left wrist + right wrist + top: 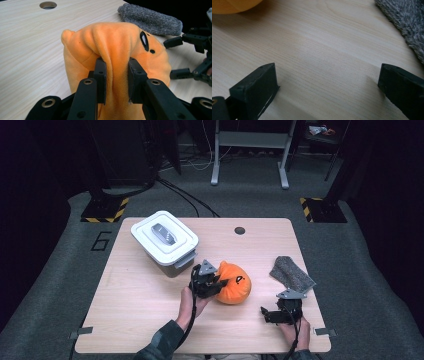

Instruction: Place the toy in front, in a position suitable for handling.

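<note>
Pinching orange plush (117, 50), left gripper (116, 82) jaws clamped; right gripper (328, 82) jaws apart.

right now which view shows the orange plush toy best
The left gripper view: the orange plush toy is close up, its fabric pinched by the left gripper. The high view shows it whole but small; the right gripper view catches just an orange edge.
</note>
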### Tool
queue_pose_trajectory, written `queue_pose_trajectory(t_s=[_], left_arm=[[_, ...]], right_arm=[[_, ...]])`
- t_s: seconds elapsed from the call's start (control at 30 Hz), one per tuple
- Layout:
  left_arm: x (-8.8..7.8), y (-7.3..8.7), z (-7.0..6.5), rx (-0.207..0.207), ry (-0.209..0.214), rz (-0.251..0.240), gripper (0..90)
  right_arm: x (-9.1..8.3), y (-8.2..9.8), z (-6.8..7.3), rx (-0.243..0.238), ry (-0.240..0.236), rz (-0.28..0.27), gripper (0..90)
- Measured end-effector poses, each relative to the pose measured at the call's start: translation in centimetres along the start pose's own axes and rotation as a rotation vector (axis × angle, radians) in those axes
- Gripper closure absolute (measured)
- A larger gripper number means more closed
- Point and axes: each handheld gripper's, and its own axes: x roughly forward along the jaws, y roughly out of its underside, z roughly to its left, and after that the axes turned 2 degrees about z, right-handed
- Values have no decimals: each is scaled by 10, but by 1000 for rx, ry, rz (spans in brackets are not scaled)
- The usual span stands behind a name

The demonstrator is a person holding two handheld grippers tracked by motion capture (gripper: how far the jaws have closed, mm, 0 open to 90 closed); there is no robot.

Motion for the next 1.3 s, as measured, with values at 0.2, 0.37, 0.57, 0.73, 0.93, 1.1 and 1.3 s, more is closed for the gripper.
queue_pose_trajectory(t_s=[0.2, 0.37, 0.57, 0.73, 0.93, 1.1, 1.3], left_arm=[[14, -13, -4, -10, -27, -5, 728], [24, -22, -4, -49, -52, -11, 720], [42, -12, -7, -52, -52, 33, 621], [36, -14, -5, -48, -52, 45, 400], [30, -11, 2, -51, -25, 32, 273], [23, -8, 8, -47, -10, 22, 245], [21, -8, 19, -46, 38, 21, 255]], right_arm=[[0, 0, 0, 0, -1, 0, 15], [0, 0, -1, -8, -2, 0, 15], [0, 0, 0, 0, -1, 0, 16], [0, 0, 0, -3, -2, -1, 17], [0, 0, 0, 1, -2, -1, 16], [0, 0, 0, 2, -1, -1, 17], [0, 0, 0, 1, -2, 0, 17]])
